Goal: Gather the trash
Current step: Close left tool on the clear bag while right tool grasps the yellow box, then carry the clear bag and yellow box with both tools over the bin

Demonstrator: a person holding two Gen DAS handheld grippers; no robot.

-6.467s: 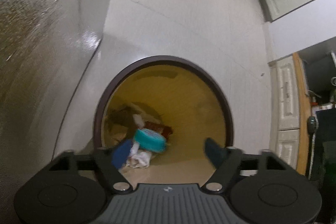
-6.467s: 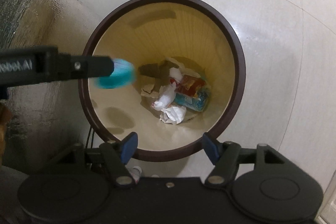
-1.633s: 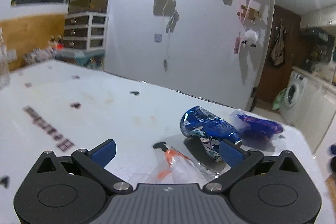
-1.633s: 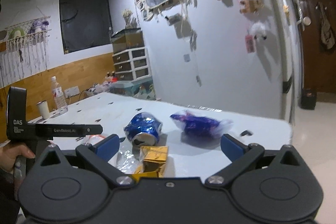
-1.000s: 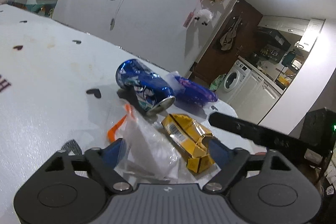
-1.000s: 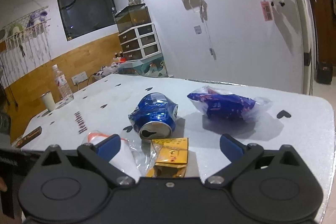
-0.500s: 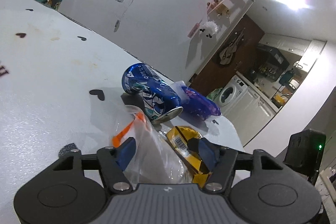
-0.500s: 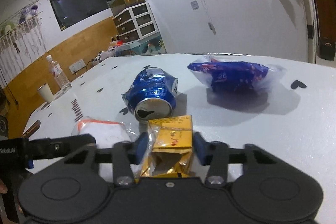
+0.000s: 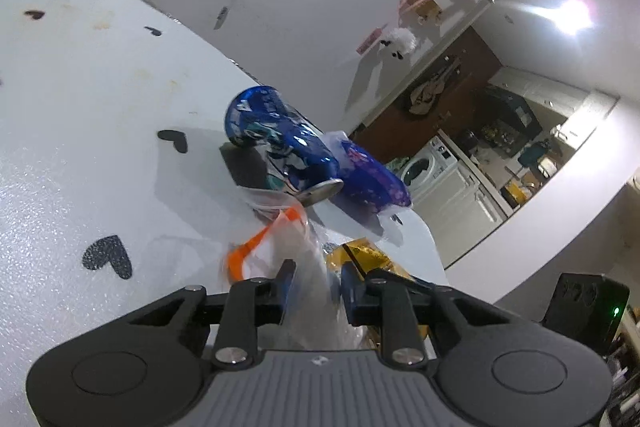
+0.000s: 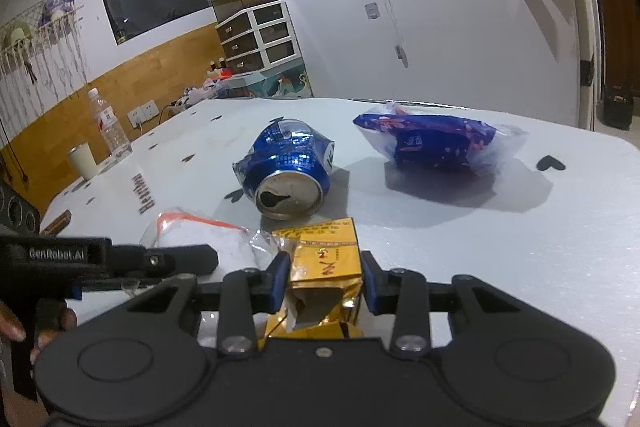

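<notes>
Looking along your left gripper (image 9: 316, 281), you have it tilted down toward the white table (image 9: 80, 155) and rolled a little, so the tabletop slants across the view. Its jaws are closing, and the clear plastic bag (image 9: 316, 267) with the orange strip is pinched between the blue pads. Just past the bag lies the crushed blue can (image 9: 280, 147) on its side, and touching its far end is the purple wrapper (image 9: 372, 183). The yellow packet (image 9: 368, 255) sits just right of your fingers.

From your right gripper (image 10: 323, 281), the aim is also downward over the table edge (image 10: 560, 267). Its jaws are closing too, with both blue pads pressed against the sides of the yellow packet, which is crumpled and torn open toward the camera. Your left gripper reaches in from the left edge, its fingers lying level across the clear plastic bag; your hand (image 10: 24, 323) wraps its handle at the lower left. The crushed blue can rests just beyond the packet, its opened top facing you, and the purple wrapper lies to its right, apart from it in this view.
</notes>
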